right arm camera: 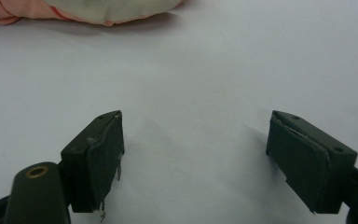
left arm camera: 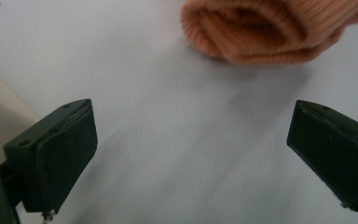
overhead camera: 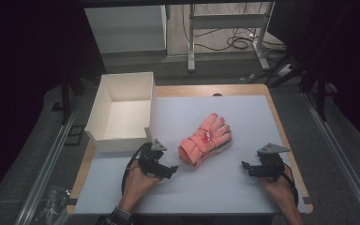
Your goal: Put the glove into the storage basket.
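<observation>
Gloves [overhead camera: 205, 139], pink, stacked at table centre: soft, light, floppy knit; best pinched at ribbed cuffs toward 7 o'clock. Left gripper [overhead camera: 168, 171] just beside cuffs, right gripper [overhead camera: 246, 167] at 4 o'clock, both spread wide, empty.

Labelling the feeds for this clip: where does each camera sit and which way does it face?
High view: above the person's side, looking forward and down on the table, white box and pink gloves; forearms, hands, left tongs and right tongs show.
Left gripper view: on the left tongs, facing a glove cuff; jaws apart.
Right gripper view: on the right tongs, low over the table; jaws apart.
Shared: all three see the gloves.
</observation>
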`<state>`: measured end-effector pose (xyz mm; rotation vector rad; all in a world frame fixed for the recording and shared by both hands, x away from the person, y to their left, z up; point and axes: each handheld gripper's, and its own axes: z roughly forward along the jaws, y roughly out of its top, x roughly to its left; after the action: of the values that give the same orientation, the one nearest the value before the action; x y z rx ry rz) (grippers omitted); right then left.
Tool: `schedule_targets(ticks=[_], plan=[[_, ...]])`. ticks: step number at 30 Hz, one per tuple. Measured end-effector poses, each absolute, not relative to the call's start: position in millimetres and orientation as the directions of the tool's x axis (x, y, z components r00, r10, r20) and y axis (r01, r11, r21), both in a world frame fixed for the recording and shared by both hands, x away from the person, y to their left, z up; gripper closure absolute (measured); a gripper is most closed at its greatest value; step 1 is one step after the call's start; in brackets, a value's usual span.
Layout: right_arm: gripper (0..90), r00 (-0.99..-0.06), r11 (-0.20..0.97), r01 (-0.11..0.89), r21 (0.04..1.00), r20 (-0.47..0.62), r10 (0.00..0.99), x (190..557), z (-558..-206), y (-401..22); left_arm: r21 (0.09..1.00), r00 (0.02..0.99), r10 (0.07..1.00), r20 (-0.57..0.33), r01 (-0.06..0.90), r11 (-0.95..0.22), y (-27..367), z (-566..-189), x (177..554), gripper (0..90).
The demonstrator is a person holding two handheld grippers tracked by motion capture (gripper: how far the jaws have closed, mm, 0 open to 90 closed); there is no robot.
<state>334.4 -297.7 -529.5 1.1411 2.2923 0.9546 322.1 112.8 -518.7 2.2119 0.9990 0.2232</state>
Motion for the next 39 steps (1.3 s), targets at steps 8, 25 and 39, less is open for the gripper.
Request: schedule_targets(ticks=[8, 25, 39], plan=[[19.1, -0.583, 0.431, 0.532, 0.729, -0.054, 0.811, 334, -530, -298, 0.651, 0.732, 0.666, -0.143, 0.577, -0.493, 103, -486, 330, 0.1], [19.1, -0.583, 0.432, 0.531, 0.729, -0.055, 0.81, 334, -530, -298, 0.609, 0.787, 0.609, -0.102, 0.533, -0.587, 41, -459, 376, 0.0], [19.0, -0.583, 0.433, 0.531, 0.729, -0.057, 0.811, 334, -530, -298, 0.53, 0.813, 0.574, -0.094, 0.53, -0.662, 5, -501, 394, 0.0]])
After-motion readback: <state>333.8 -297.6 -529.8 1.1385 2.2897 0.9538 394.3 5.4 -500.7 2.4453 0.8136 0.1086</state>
